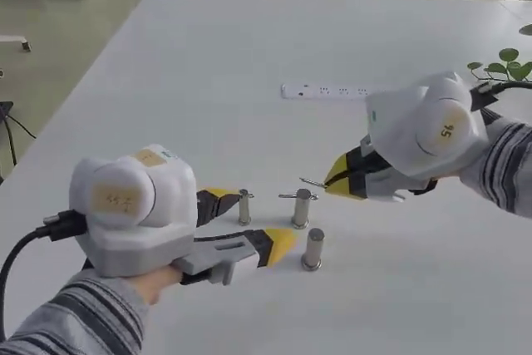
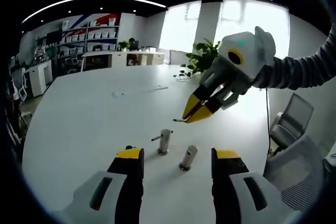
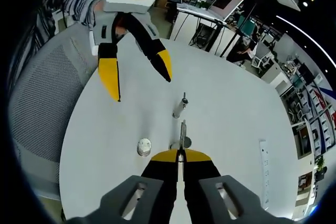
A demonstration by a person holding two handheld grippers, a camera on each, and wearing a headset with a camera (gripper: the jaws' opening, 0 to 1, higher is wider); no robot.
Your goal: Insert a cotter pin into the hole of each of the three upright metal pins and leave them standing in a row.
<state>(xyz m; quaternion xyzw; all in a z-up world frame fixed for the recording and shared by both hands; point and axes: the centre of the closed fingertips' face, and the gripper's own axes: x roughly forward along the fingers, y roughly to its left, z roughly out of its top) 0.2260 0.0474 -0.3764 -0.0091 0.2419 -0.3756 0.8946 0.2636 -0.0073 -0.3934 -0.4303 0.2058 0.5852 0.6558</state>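
Observation:
Three upright metal pins stand close together on the white table (image 1: 249, 56): a far pin (image 1: 244, 205), a middle pin (image 1: 302, 208) with a cotter pin crosswise through its top, and a near pin (image 1: 312, 248). My left gripper (image 1: 249, 220) is open, its yellow-tipped jaws flanking the far pin and reaching toward the near one. My right gripper (image 1: 337, 180) is shut on a thin cotter pin (image 1: 314, 182), held just right of and slightly above the middle pin. In the right gripper view that cotter pin (image 3: 182, 132) points over the middle pin (image 3: 181, 143).
A white power strip (image 1: 328, 90) lies farther back on the table. A green plant (image 1: 503, 68) sits at the right edge. In the left gripper view, the middle pin (image 2: 165, 141) and near pin (image 2: 187, 157) stand ahead of the jaws.

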